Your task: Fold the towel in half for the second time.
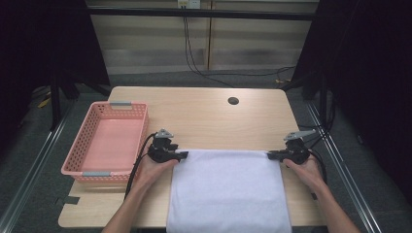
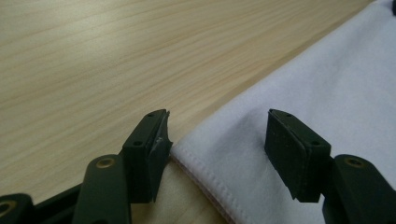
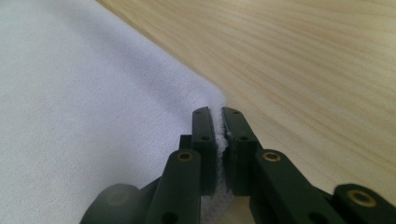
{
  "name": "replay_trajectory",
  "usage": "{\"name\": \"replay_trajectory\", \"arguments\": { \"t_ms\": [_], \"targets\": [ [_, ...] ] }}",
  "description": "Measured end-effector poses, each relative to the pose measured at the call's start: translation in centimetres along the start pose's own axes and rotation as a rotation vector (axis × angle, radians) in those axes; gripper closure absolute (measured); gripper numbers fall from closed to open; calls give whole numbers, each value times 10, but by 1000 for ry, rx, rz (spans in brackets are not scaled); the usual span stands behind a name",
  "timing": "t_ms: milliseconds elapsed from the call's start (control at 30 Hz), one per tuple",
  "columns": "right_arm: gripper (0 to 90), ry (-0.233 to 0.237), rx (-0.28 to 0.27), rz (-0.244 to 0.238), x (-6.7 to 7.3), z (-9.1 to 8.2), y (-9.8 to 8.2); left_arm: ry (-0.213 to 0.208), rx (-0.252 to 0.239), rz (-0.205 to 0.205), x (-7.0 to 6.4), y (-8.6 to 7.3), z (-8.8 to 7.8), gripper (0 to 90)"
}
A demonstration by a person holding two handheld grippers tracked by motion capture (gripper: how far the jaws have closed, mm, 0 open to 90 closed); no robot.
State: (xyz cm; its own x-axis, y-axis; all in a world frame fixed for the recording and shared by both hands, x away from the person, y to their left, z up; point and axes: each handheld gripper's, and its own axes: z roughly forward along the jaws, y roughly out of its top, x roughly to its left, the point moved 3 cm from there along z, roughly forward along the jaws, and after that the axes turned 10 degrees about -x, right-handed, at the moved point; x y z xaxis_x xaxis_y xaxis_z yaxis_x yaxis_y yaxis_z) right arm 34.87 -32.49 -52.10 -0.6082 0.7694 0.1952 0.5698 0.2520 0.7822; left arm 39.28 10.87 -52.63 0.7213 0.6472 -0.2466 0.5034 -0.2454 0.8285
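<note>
A white towel [image 1: 227,189] lies flat on the wooden table [image 1: 204,114], its near end hanging over the front edge. My left gripper [image 1: 183,155] sits at the towel's far left corner [image 2: 196,140]; its jaws stand apart with the corner lying between them, untouched by the pads [image 2: 161,149]. My right gripper [image 1: 268,155] is at the far right corner, and its jaws are pinched shut on the towel's edge [image 3: 219,140], with white cloth showing in the slit between the fingers [image 3: 205,140].
A pink plastic basket [image 1: 77,167] stands at the table's left side, close to my left hand. A round cable hole [image 1: 233,101] is in the tabletop toward the back. Bare wood lies beyond the towel's far edge.
</note>
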Motion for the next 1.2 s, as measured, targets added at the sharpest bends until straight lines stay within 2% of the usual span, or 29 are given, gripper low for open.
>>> {"name": "replay_trajectory", "arguments": {
  "t_ms": [33,100,133,167,200,233,267,333,400,467,500,533,600,867,900,967,1100,1200],
  "targets": [
    [850,1,1,5,0,0,0,-30,4,18,-1,-1,0,423],
    [850,4,-1,9,0,0,0,-66,21,32,-4,-2,-1,505],
    [851,7,0,14,0,0,0,-88,32,32,-5,-2,-2,576],
    [852,11,-1,15,0,-1,0,-85,40,43,-7,-3,-2,629],
    [855,22,-5,21,-1,-1,0,-89,53,40,-9,-3,-3,726],
    [856,21,-2,29,0,-3,0,-81,51,50,-10,-3,-3,780],
    [859,31,-24,36,0,-9,3,-75,47,57,-12,-3,-4,813],
    [861,35,-43,44,1,-13,5,-89,43,49,-13,-1,-6,816],
    [864,44,-93,53,2,-23,11,-99,-2,25,-14,7,-14,817],
    [865,43,-108,47,3,-28,14,-102,-26,20,-15,13,-19,817],
    [867,42,-130,49,2,-31,18,-116,-72,4,-17,21,-27,817],
    [867,42,-130,49,2,-31,18,-116,-72,4,-17,21,-27,816],
    [868,42,-161,50,1,-35,25,-121,-106,5,-19,27,-35,816],
    [867,57,-242,11,0,-47,61,-141,-142,44,-18,55,-54,816],
    [867,64,-253,3,-1,-47,64,-136,-149,53,-16,61,-56,816],
    [867,63,-257,8,-2,-48,67,-135,-160,46,-13,65,-58,816],
    [867,53,-292,-2,-6,-47,88,-113,-177,43,-7,81,-59,817],
    [867,49,-294,-3,-8,-45,94,-102,-178,52,-5,87,-60,817]
  ]
}}
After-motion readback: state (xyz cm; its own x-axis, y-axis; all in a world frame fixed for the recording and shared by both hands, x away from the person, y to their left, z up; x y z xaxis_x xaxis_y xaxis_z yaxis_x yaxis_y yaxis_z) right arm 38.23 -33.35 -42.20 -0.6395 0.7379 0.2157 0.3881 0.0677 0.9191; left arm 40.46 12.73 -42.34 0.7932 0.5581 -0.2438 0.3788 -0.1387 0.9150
